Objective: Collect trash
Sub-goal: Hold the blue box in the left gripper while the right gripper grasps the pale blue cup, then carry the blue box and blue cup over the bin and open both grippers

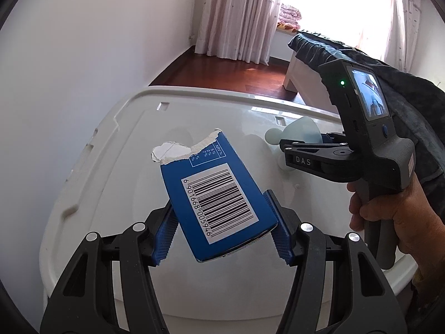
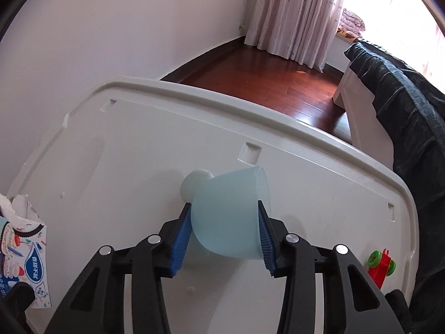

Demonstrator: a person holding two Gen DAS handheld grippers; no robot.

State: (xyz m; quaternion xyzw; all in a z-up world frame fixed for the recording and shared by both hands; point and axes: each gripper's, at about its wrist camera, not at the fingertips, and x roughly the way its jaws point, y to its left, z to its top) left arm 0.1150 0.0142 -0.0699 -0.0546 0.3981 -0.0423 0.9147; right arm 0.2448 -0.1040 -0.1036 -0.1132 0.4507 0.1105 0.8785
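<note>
A torn blue carton with a barcode (image 1: 214, 192) is held above the white lid (image 1: 133, 139), with my left gripper (image 1: 219, 203) shut on its lower half. A pale blue plastic cup (image 2: 230, 211) lies on its side on the lid (image 2: 139, 144). My right gripper (image 2: 224, 206) is shut on the cup, one blue pad on each side. In the left wrist view the right gripper (image 1: 289, 150) reaches in from the right, held by a person's hand (image 1: 389, 217). A small pale ball (image 2: 194, 183) rests against the cup's far side.
A torn printed carton (image 2: 25, 250) shows at the left edge of the right wrist view. A red and green toy (image 2: 381, 264) lies near the lid's right rim. Beyond the lid are a dark wooden floor (image 2: 278, 83), curtains and a dark cloth (image 2: 403, 97) over white furniture.
</note>
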